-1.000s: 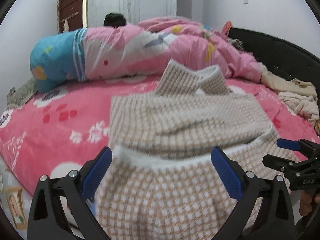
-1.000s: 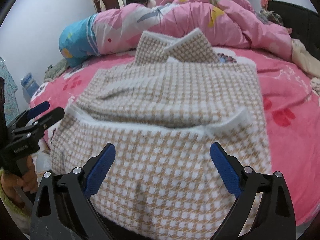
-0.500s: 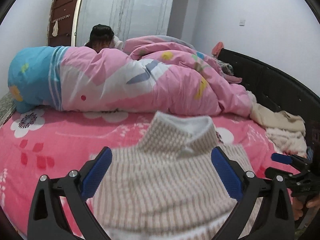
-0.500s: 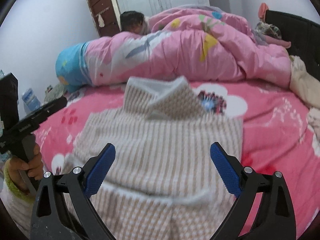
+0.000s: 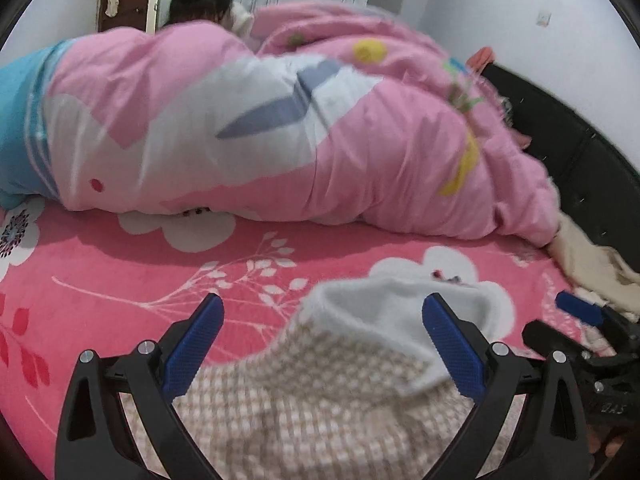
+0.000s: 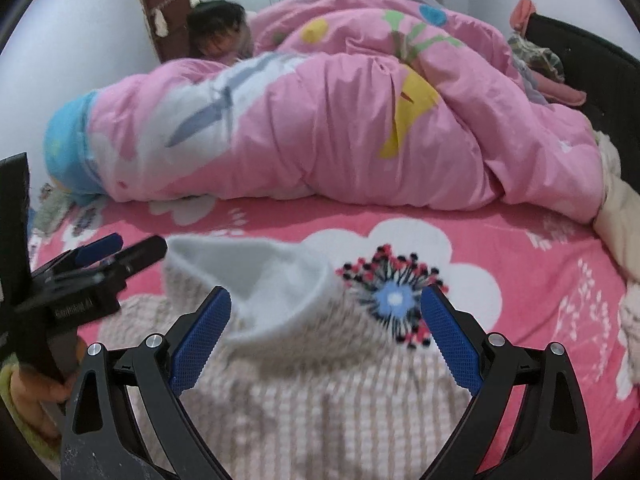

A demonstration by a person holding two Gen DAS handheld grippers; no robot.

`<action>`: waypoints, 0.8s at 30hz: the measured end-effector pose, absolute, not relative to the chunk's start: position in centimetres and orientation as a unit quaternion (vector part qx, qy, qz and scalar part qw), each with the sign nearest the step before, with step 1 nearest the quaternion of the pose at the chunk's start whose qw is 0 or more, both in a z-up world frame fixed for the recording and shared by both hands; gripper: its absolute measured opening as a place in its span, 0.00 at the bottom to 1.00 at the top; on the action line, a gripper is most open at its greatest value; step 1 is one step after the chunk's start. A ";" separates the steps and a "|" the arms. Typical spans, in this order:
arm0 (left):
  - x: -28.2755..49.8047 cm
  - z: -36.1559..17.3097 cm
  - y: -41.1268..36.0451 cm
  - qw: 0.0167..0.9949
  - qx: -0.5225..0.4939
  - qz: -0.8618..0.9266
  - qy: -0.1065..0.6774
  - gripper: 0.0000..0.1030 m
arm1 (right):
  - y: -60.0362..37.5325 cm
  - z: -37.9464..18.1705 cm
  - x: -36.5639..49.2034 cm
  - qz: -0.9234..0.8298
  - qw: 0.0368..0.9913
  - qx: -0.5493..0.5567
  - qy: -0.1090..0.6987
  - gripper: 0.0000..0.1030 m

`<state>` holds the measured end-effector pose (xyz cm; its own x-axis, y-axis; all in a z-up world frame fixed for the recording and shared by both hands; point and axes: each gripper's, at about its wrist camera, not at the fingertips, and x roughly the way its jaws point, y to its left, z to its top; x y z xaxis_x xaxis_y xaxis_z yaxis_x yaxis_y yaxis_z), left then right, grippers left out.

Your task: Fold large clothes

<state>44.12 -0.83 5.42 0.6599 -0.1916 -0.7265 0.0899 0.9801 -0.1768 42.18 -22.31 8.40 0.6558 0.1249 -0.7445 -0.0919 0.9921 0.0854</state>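
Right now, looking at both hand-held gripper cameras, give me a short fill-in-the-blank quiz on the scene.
1. The checked garment lies on a sheet coloured ____.
2. Both the left hand-held gripper and the right hand-held gripper have jaws that stand ____.
3. The garment's collar shows a lining coloured ____.

Missing words: pink; open; white

Pink floral bed (image 5: 120, 276), checked garment (image 5: 320, 408), pink quilt (image 5: 280, 128), cream clothes (image 5: 592, 268)
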 end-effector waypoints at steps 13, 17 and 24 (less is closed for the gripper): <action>44.3 2.3 -2.1 0.892 0.023 -0.064 0.447 0.95 | -23.1 4.0 44.1 0.041 0.877 -0.005 0.480 0.83; 42.7 2.6 -1.7 0.892 0.045 -0.060 0.447 0.95 | -23.4 3.8 42.4 0.051 0.873 -0.006 0.486 0.79; 41.4 4.7 -2.0 0.902 0.003 -0.128 0.412 0.95 | -23.9 3.0 40.4 0.057 0.868 -0.008 0.494 0.75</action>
